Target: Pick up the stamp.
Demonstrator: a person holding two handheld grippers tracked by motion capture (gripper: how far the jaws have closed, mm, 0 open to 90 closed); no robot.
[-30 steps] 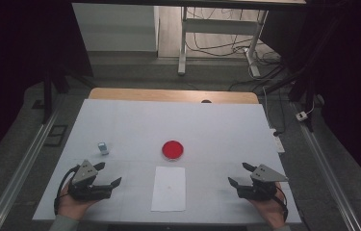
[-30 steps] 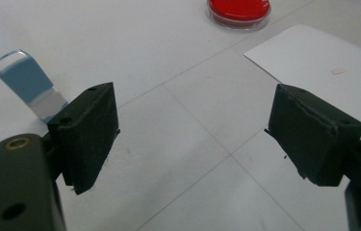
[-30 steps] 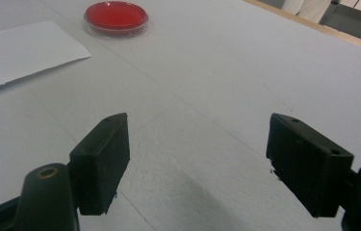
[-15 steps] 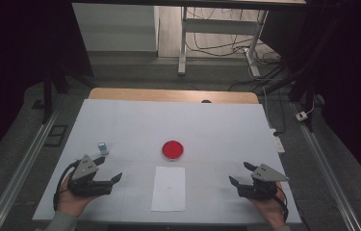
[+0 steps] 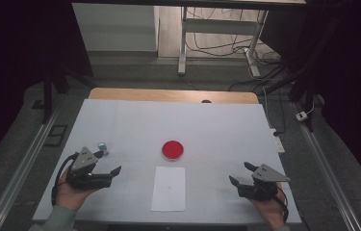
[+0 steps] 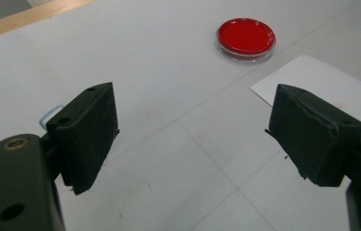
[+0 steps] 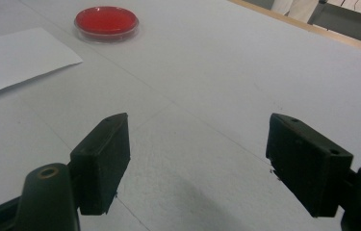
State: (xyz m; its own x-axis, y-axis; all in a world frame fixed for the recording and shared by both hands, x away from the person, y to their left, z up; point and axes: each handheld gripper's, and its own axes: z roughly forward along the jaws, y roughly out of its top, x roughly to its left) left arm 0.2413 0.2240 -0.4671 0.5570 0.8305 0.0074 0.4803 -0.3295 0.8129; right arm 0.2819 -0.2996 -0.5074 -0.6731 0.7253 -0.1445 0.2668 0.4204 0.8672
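Jaws are spreading wide on both grippers (image 5: 110,172) (image 5: 239,174); we are approaching the red dish (image 5: 173,149) level, straddling its rim.

Black tools (image 5: 109,174), grey three-cornered plates (image 5: 84,158), black cables, grey sleeve (image 5: 55,222).

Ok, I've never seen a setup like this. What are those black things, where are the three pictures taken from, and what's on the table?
A person holds a two-jaw gripper in each hand: the left gripper and the right gripper. Both are open and hold nothing. The high view looks down on the white table from above the person. Each of the other two views looks along one gripper's own black jaws. On the table lie a red dish, a white sheet of paper just in front of it, and a small bottle by the left gripper.
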